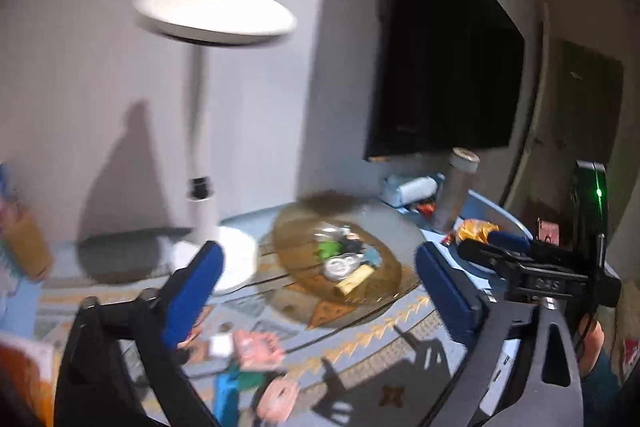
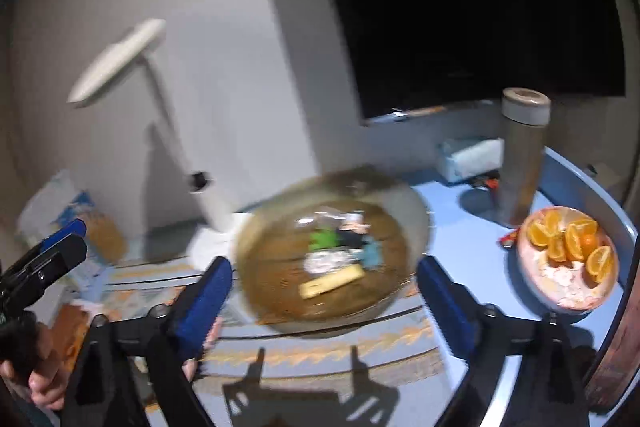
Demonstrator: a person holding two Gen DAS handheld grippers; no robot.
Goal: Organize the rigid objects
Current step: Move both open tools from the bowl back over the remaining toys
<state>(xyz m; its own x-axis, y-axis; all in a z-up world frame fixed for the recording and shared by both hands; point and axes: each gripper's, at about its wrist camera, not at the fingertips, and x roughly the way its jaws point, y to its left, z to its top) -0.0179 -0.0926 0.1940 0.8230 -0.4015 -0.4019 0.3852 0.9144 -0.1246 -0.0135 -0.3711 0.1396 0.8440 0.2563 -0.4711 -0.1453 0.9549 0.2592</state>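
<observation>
A round amber glass tray (image 1: 384,291) (image 2: 272,291) sits on the patterned table and holds small items: a green piece (image 1: 330,247) (image 2: 323,239), a round silver tin (image 1: 339,266) (image 2: 320,261), a yellow bar (image 1: 354,281) (image 2: 332,281) and dark bits. My left gripper (image 1: 320,287) is open and empty, hovering before the tray. My right gripper (image 2: 324,291) is open and empty, its jaws standing either side of the tray's near edge. Pink items (image 1: 256,345), a white square (image 1: 221,343) and a blue-green piece (image 1: 232,387) lie near the left gripper, blurred.
A white desk lamp (image 1: 208,107) (image 2: 176,131) stands behind left. A dark monitor (image 1: 448,47) (image 2: 480,7) hangs at the back. A grey flask (image 1: 456,187) (image 2: 522,151), a bowl of orange slices (image 2: 568,259) and a tissue pack (image 2: 468,155) stand right. Table edge curves at right.
</observation>
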